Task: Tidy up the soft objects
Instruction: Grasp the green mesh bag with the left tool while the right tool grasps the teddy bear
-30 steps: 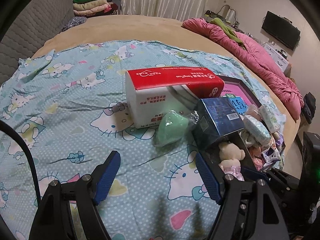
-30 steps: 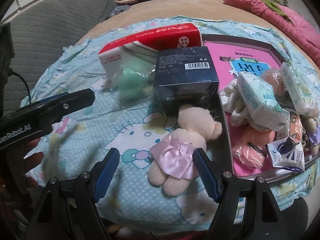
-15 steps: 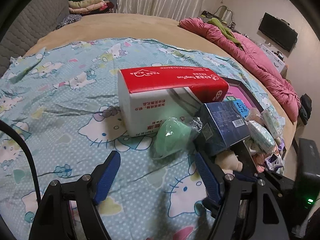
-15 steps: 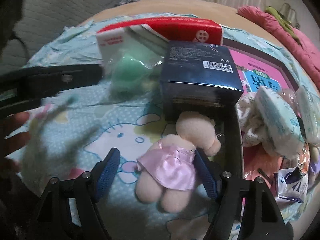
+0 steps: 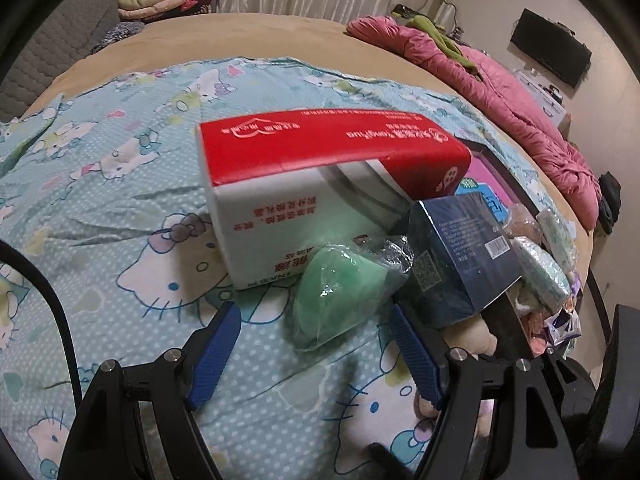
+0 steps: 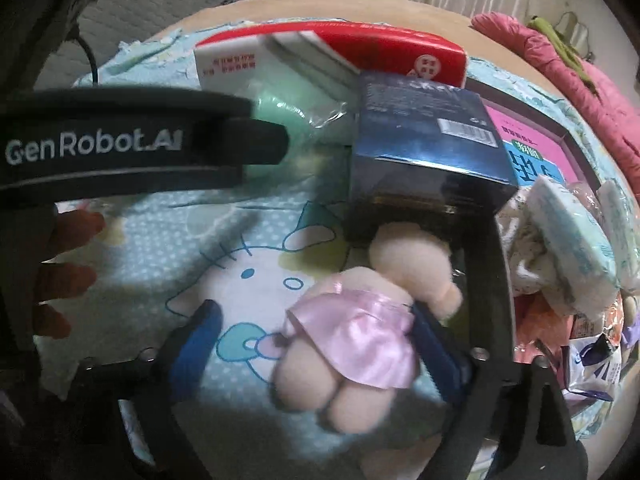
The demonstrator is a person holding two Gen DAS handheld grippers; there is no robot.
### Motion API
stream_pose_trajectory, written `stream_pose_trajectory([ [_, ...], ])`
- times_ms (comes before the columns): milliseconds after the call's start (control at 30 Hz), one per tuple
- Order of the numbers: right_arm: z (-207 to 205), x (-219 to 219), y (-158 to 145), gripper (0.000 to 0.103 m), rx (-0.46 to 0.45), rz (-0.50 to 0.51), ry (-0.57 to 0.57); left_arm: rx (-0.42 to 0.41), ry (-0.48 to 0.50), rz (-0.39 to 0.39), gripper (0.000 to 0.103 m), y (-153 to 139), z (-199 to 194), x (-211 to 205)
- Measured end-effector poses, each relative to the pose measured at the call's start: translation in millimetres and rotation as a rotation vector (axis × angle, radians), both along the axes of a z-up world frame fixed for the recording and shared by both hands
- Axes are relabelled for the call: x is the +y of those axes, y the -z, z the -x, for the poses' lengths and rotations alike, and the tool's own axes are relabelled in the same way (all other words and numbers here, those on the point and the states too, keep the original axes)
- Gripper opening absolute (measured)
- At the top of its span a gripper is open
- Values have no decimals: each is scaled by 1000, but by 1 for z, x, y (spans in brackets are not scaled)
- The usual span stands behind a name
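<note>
A green soft object in clear wrap (image 5: pixel 340 288) lies on the cartoon-cat sheet against a red-and-white tissue box (image 5: pixel 320 184). My left gripper (image 5: pixel 314 332) is open, and the object's near end sits just between its blue fingertips without touching them. In the right wrist view a plush bear in a pink skirt (image 6: pixel 360 320) lies between the fingers of my right gripper (image 6: pixel 314 340). Its jaws are opening: the left pad stands well off the bear and the right pad is at the skirt's edge. The bear's head leans on a dark blue box (image 6: pixel 420 152).
A dark-rimmed tray (image 6: pixel 484 280) on the right holds tissue packets (image 6: pixel 568 232) and small wrapped items. The left gripper's body (image 6: pixel 120 148) and a hand (image 6: pixel 60 280) fill the left of the right wrist view. A pink quilt (image 5: pixel 500 80) lies at the far right.
Both grippers have come down and closer: the green object now reaches between the left fingertips. The right jaws have spread wider around the bear. The left gripper's body looms larger in the right view.
</note>
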State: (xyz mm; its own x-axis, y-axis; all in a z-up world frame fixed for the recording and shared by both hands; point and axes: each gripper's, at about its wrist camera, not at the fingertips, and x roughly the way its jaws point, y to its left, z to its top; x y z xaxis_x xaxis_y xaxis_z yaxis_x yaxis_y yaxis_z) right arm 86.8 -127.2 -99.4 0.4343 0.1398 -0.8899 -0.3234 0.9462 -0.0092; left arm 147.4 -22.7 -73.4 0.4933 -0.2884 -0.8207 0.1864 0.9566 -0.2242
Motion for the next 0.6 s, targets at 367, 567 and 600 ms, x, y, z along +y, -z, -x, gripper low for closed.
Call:
stream_pose_trajectory([
  [367, -3, -28, -10, 55, -38, -31, -74, -7, 9, 61, 77, -1, -7, 4],
  [567, 12, -45, -22, 48, -9, -141, -126, 4, 0, 67, 71, 5, -9, 3],
  [600, 16, -43, -23, 48, -8, -167, -144, 5, -3, 62, 69, 6, -9, 3],
])
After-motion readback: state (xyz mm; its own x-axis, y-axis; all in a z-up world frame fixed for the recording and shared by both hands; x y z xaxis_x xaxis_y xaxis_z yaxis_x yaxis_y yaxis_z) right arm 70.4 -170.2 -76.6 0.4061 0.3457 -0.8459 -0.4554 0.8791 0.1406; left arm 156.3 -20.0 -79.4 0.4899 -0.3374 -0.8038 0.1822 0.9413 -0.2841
